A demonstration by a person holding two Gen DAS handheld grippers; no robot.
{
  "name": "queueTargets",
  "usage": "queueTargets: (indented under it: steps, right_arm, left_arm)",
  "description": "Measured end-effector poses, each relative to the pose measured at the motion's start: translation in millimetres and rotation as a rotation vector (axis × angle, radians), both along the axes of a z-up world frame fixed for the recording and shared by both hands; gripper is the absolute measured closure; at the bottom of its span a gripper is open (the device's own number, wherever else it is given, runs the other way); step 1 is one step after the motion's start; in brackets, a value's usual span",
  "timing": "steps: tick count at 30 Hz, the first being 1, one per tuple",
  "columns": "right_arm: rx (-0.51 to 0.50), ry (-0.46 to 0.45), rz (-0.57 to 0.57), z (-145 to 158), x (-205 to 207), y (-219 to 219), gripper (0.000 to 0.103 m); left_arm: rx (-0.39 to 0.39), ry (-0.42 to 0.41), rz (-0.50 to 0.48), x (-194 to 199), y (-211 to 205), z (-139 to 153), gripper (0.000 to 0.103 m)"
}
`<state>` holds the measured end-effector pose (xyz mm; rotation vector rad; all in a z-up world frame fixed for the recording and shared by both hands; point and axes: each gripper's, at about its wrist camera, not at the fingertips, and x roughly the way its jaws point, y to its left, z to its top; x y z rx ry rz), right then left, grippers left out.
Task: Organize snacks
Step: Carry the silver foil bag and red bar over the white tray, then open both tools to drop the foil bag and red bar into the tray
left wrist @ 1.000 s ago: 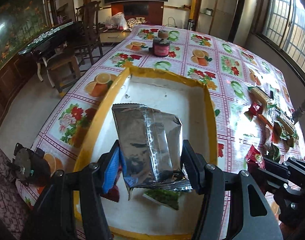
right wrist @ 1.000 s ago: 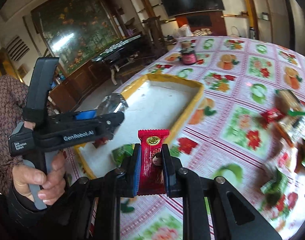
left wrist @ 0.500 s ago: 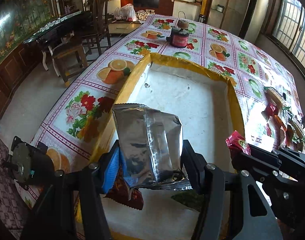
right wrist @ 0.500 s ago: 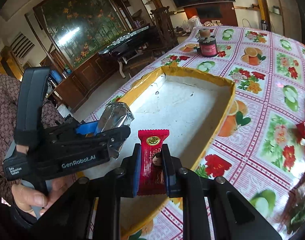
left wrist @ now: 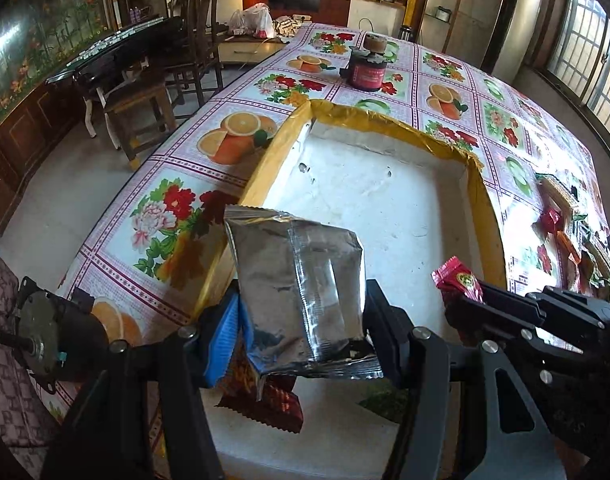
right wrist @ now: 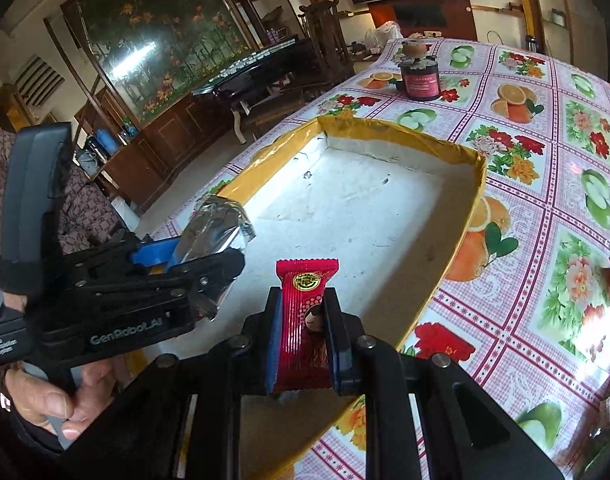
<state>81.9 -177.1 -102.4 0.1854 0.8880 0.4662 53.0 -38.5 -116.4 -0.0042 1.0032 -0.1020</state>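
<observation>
Daylight comes in through the windows on the right, lighting the flowered tablecloth strongly and washing out the white floor of the yellow-rimmed tray. The silver packet throws bright glare off its creased foil. The room's left side is dimmer, though the glass-fronted painting carries a pale reflection. Both views bend heavily toward the edges, with black corners. Near parts of the black tools in the foreground look slightly soft; the middle of each view is sharp.

Crinkled shiny foil pouch; glossy red wrapper; rough white tray floor.
</observation>
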Motion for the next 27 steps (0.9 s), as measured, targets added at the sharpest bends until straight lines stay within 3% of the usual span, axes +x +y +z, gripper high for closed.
queueTargets:
  steps: [16, 20, 27]
  right_arm:
    - [-0.195, 0.006, 0.021, -12.8, 15.2, 21.4, 0.081]
    - [-0.213, -0.014, 0.005, -7.1, 10.0, 18.0, 0.072]
    - [-0.117, -0.080, -0.067, 24.6, -25.3, -18.8, 0.067]
  left_arm:
    - [0.016, 0.040, -0.003, 7.4, 0.4, -13.0, 0.043]
    - [0.011, 0.040, 0.004, 6.3, 2.4, -11.2, 0.043]
    - [-0.001, 0.012, -0.007, -3.1, -1.9, 3.3, 0.043]
